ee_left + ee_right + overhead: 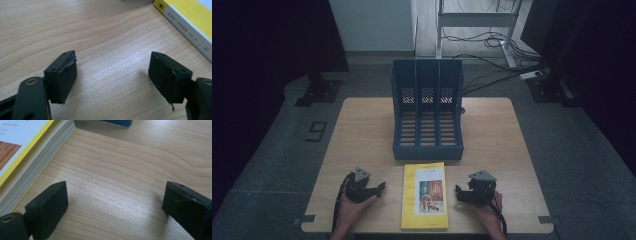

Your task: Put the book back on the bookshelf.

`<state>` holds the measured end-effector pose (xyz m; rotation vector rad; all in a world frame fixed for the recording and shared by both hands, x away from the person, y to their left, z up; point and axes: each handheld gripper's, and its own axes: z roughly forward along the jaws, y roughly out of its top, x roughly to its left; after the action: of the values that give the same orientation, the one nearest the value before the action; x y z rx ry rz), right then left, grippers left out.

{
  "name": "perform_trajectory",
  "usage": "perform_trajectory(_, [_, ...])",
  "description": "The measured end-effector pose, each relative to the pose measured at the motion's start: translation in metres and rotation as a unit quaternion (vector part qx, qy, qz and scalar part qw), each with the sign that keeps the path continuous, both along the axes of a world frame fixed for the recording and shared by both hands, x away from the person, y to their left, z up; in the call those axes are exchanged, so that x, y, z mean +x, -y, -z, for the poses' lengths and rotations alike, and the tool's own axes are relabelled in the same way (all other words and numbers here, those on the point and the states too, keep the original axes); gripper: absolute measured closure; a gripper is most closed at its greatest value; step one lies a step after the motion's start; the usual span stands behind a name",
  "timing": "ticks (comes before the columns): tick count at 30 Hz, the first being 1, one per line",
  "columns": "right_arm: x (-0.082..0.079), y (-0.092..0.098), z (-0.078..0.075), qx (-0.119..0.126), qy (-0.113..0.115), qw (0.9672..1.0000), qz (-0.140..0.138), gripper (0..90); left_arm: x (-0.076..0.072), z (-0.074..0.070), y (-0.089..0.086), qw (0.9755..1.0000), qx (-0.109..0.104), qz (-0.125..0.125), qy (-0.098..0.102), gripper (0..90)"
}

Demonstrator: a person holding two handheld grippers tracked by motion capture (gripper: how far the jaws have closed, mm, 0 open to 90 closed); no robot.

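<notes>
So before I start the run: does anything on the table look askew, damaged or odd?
Mostly tidy: the yellow book lies flat and square before the blue file rack. One flaw: the left gripper has frayed pads, with torn edges and a loose shred hanging.

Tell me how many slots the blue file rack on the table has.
3, side by side in the blue file rack behind the yellow book: one on the left, one in the middle, one on the right. None looks hidden.
</notes>
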<state>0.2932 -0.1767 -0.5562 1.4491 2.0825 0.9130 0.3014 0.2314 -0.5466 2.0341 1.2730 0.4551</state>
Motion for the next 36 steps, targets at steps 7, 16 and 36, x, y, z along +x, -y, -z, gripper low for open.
perform_trajectory(7, [0.002,0.000,0.000,0.003,0.000,1.0000,0.004,6.7,0.001,0.000,0.007,0.9996,0.022,-0.020,0.003,21.6])
perform_trajectory(16, [0.001,0.005,-0.001,0.005,0.006,1.0000,0.002,12.4,0.001,0.000,0.003,0.9999,0.003,-0.014,-0.001,19.2])
perform_trajectory(36, [-0.003,-0.002,-0.016,0.063,0.022,0.9975,-0.023,19.4,-0.009,-0.015,-0.006,0.9965,-0.075,-0.008,0.036,26.7])
